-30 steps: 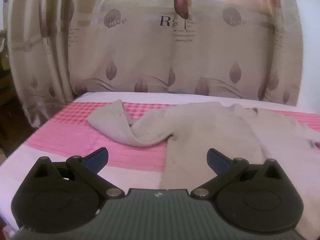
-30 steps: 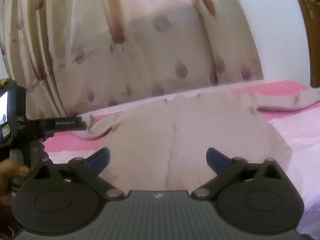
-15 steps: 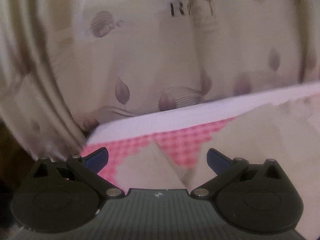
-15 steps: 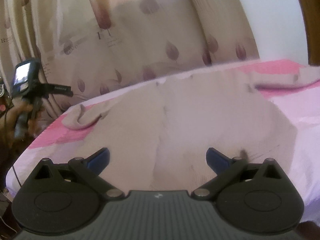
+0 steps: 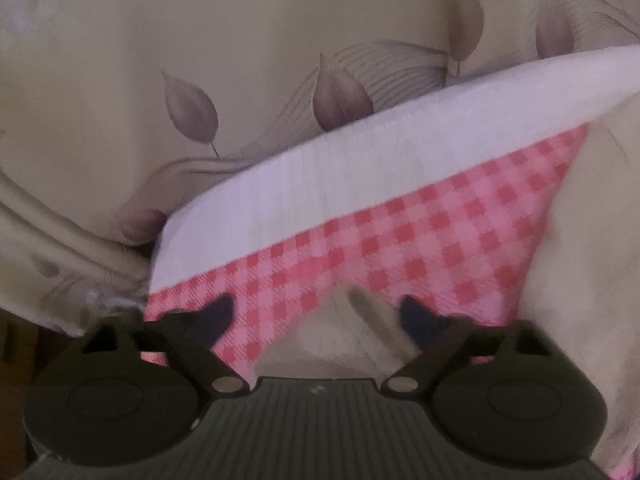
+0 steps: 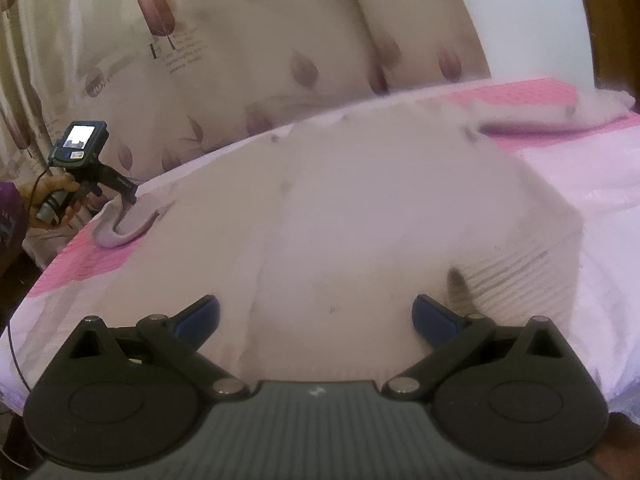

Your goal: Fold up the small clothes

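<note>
Your left gripper closes in on the cuff of a sleeve as one small beige sweater lies spread flat on the bed.

The sweater covers the middle of the pink checked cloth, its left sleeve reaching the bed's far corner, where the cuff sits between your left jaws; they have just been narrowing but stand apart, not yet pressing the fabric. Bring the pads fully over the cuff's edge before you squeeze, so you lift both layers and not the cloth beneath. Your right gripper hovers over the hem, jaws wide apart and empty. The count: one sweater, two sleeves, two grippers, one leaf-print curtain behind the bed.
</note>
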A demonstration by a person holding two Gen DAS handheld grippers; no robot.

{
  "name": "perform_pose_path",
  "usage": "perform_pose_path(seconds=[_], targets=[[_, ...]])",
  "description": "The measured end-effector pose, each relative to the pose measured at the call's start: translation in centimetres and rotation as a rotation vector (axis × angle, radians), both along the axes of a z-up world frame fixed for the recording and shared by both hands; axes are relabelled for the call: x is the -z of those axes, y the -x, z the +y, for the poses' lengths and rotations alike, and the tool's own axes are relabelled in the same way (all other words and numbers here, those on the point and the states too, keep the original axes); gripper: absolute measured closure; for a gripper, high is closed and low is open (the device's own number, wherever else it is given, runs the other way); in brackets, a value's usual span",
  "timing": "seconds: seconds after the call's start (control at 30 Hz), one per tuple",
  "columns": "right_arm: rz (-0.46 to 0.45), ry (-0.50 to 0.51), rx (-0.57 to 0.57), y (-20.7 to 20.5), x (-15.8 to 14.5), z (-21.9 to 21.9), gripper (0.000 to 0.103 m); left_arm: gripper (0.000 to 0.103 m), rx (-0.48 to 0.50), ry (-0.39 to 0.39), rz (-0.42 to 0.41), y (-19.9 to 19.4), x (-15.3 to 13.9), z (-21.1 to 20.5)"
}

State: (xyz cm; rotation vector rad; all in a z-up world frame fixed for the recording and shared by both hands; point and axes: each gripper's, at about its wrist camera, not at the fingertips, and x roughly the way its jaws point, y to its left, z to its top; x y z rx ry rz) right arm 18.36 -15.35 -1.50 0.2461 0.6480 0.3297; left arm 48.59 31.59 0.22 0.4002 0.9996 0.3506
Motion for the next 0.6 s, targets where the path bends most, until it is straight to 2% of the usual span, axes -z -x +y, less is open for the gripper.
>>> perform_pose_path(seconds=[0.07,0.1,0.17,0.23,0.37,0.47,0.53,0.6], targets=[[0.000,0.004,-0.005,-0.2,0.0,0.1,0.000,0.084,-0.045,0.051,-0.009,0.6,-0.3,1.1],[0.001,0.003,-0.007,-0.3,0.0,0.1,0.000,0.087,-0.074,0.088,-0.025,1.2,-0.9,1.7],[-0.001,0.000,-0.008,-0.3,0.0,0.0,0.000,0.087,-0.112,0.145,-0.112,3.4,-2.8,2.7],[-0.005,-0.011,-0.006,-0.2,-0.1,-0.2,0.000,0.087,-0.154,0.170,-0.207,5.9,-4.8,3.3],[-0.023,-0.031,0.006,0.4,-0.5,-0.6,0.000,0.087,-0.253,0.253,-0.425,14.2,-8.0,4.5],[-0.030,-0.044,0.005,0.6,-0.6,-0.8,0.000,0.087,-0.324,0.283,-0.526,21.0,-7.5,4.3],[-0.032,-0.047,-0.003,0.7,-0.6,-0.8,0.000,0.087,-0.379,0.290,-0.534,24.7,-6.1,3.6],[-0.034,-0.047,-0.013,1.0,-0.6,-0.8,0.000,0.077,-0.439,0.331,-0.525,27.6,-4.2,3.2]])
